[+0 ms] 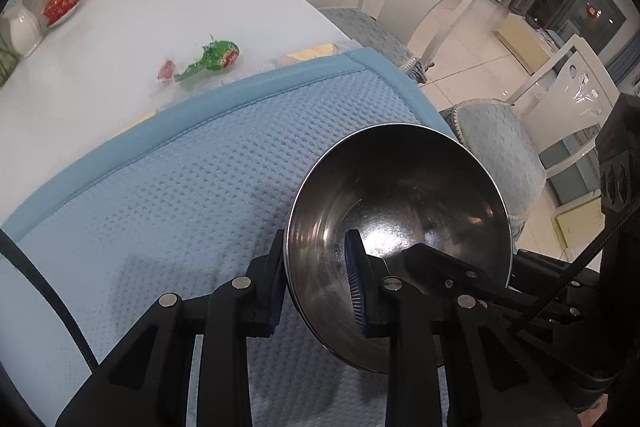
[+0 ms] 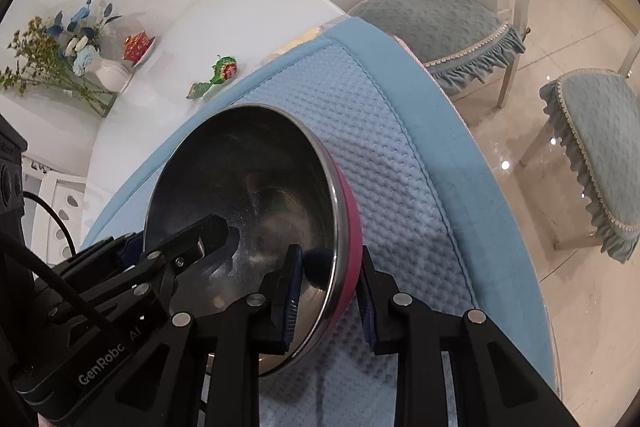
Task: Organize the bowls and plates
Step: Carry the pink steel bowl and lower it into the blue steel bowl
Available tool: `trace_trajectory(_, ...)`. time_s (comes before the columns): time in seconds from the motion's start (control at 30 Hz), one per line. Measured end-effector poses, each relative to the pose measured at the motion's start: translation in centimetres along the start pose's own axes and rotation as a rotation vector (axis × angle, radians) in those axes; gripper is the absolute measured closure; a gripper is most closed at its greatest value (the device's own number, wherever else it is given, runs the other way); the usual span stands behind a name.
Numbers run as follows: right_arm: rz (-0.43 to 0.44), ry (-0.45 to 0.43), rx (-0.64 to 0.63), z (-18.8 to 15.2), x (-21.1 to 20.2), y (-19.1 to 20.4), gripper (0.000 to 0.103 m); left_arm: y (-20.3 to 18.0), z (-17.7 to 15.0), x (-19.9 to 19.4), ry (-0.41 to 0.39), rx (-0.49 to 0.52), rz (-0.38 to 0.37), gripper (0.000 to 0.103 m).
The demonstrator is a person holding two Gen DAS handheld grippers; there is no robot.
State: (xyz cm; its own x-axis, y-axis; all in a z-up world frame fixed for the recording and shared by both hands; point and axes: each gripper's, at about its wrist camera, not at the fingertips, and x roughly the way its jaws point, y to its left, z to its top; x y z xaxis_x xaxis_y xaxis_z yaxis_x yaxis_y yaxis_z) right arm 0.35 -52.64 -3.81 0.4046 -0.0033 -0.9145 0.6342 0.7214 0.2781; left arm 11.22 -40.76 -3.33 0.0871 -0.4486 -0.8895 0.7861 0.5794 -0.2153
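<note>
A steel bowl (image 1: 400, 211) with a pink outer wall (image 2: 352, 247) rests on the blue quilted mat (image 1: 180, 195) near its right edge. My left gripper (image 1: 316, 287) is shut on the bowl's left rim, one blue pad inside the bowl and the other outside. My right gripper (image 2: 330, 299) is shut on the opposite rim in the same way, with the wall between its pads. In the right wrist view the bowl (image 2: 248, 187) also shows the left gripper's finger (image 2: 200, 239) reaching into it. Whether the bowl touches the mat, I cannot tell.
The mat (image 2: 400, 147) covers the near end of a white table (image 1: 140, 27). Beyond it lie a green sweet wrapper (image 1: 218, 55), a red cup on a saucer (image 1: 60, 3) and a white vase of flowers (image 2: 108, 75). White chairs with blue cushions (image 2: 436, 23) stand on the tiled floor to the right.
</note>
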Motion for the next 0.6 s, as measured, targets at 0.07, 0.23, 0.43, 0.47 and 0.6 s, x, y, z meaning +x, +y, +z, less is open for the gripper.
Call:
trace_trajectory(0.07, -0.007, -0.007, -0.011, -0.2, -0.4, 0.4, 0.077, -0.2, -0.1, -0.4, -0.011, 0.009, 0.003, 0.080)
trace_trajectory(0.23, -0.002, -0.008, -0.004, -0.6, -1.8, 1.1, 0.077, 0.1, -0.3, -2.0, -0.035, -0.007, -0.021, 0.080)
trace_trajectory(0.43, 0.008, -0.031, -0.036, -1.4, -4.9, 3.3, 0.077, 0.8, -1.3, -5.6, -0.086, -0.049, -0.039, 0.080)
trace_trajectory(0.47, 0.014, -0.033, -0.041, -1.7, -5.5, 3.7, 0.077, 0.9, -1.6, -6.3, -0.096, -0.057, -0.041, 0.080)
trace_trajectory(0.6, 0.037, -0.052, -0.075, -3.0, -8.5, 5.8, 0.077, 1.5, -3.4, -10.0, -0.133, -0.103, -0.048, 0.080)
